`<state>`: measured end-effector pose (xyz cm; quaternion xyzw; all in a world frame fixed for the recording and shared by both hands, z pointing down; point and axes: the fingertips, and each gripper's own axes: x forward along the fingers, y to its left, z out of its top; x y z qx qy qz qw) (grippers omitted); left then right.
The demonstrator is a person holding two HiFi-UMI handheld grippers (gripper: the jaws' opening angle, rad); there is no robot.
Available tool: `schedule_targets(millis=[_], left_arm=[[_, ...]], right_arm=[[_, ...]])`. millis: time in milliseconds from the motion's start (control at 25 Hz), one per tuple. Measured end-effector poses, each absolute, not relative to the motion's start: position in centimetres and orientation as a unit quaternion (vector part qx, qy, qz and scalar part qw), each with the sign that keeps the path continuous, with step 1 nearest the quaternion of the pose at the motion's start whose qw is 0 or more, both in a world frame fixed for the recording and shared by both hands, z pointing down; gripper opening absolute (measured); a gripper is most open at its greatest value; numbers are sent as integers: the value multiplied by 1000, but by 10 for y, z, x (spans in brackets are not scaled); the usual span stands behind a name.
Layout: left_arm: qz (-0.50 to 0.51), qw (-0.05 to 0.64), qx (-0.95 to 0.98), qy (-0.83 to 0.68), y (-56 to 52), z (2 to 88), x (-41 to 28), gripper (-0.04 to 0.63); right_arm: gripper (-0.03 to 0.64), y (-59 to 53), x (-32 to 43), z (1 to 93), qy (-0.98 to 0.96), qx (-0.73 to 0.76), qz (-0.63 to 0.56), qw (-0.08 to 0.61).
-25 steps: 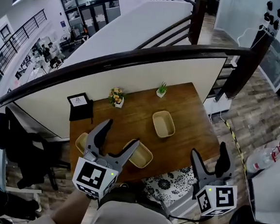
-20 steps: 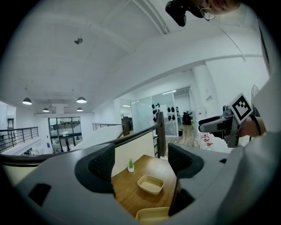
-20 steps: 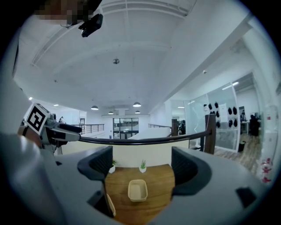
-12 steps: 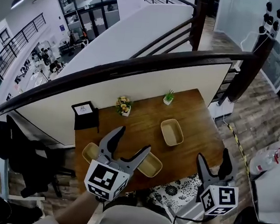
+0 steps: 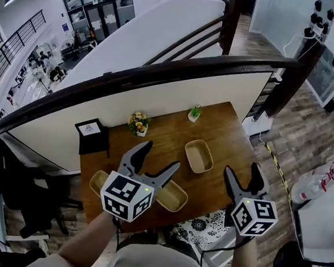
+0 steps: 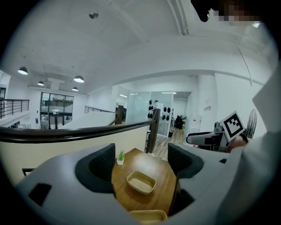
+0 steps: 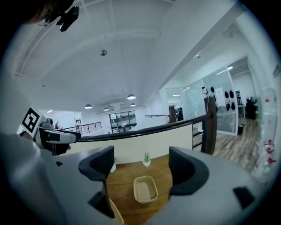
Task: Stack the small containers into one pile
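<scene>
Three shallow beige containers lie apart on the wooden table (image 5: 225,135): one right of centre (image 5: 198,156), one at the near edge (image 5: 172,195), and one at the near left (image 5: 97,182), partly hidden behind my left gripper. My left gripper (image 5: 159,156) hangs open above the near edge and holds nothing. In its own view (image 6: 140,165) the centre container (image 6: 141,182) shows far below between the jaws. My right gripper (image 5: 243,170) is held off the table's near right corner, its wide jaws closing slightly with nothing between them. Its view (image 7: 140,169) looks down on the same container (image 7: 145,190).
A flower pot (image 5: 138,121), a small green plant (image 5: 194,111) and a black framed stand (image 5: 92,132) line the table's far side against a low wall with a dark handrail (image 5: 161,71). A floral-cushioned chair (image 5: 202,226) sits at the near edge. A black chair (image 5: 18,175) stands at the left.
Both grippers have drifted slightly, the right one up and in toward the table's near right corner. The containers have not moved.
</scene>
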<state>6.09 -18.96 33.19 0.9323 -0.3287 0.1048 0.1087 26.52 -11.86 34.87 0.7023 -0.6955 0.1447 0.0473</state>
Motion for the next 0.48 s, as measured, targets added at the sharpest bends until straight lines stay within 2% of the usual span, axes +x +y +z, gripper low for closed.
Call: schedule_targets(millis=[120, 280, 480], left_arm=[[107, 129, 931, -324, -206, 343, 73, 370], [112, 180, 922, -324, -229, 374, 88, 367], [157, 219, 909, -317, -247, 434, 112, 368]], right_arm=[[387, -141, 267, 365, -698, 695, 158, 65], [341, -167, 273, 391, -694, 692, 175, 96], [331, -196, 286, 436, -689, 684, 202, 128]])
